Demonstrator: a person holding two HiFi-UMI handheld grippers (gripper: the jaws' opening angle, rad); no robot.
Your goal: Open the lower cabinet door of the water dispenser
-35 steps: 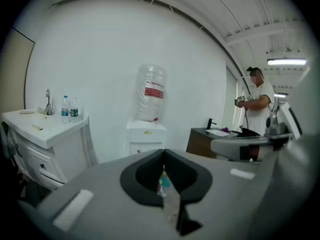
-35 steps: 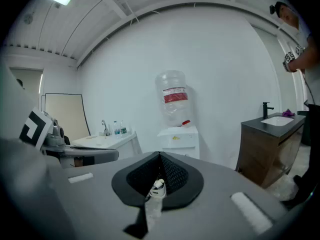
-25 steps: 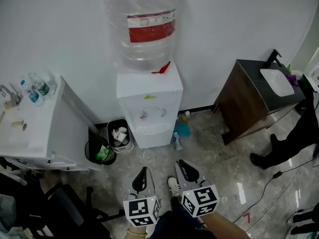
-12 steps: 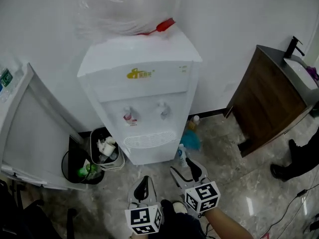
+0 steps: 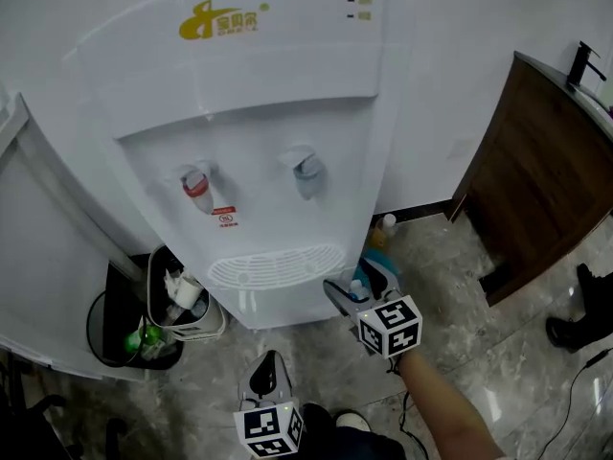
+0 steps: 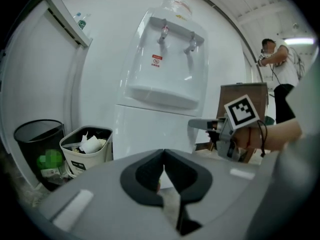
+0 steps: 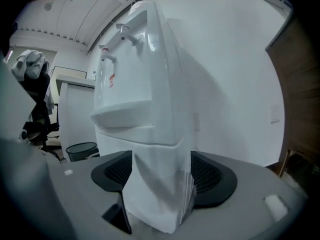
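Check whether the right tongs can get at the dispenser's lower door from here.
Probably yes: the right tongs are opening, facing the right edge of the lower door, and nothing seems to be in the way.

The water dispenser (image 5: pixel 259 113) is white and stands upright on the floor, its back towards the white wall. There's a yellow logo (image 5: pixel 215 19) up top. Two taps sit in the recess, the red tap (image 5: pixel 196 182) on the left and the blue tap (image 5: pixel 306 166) on the right, and a slotted drip tray (image 5: pixel 276 264) juts out beneath them. Under that tray is the lower cabinet door (image 6: pixel 150 129), a plain flat white panel, flush with the body and closed. From the head view it's out of sight below the tray.
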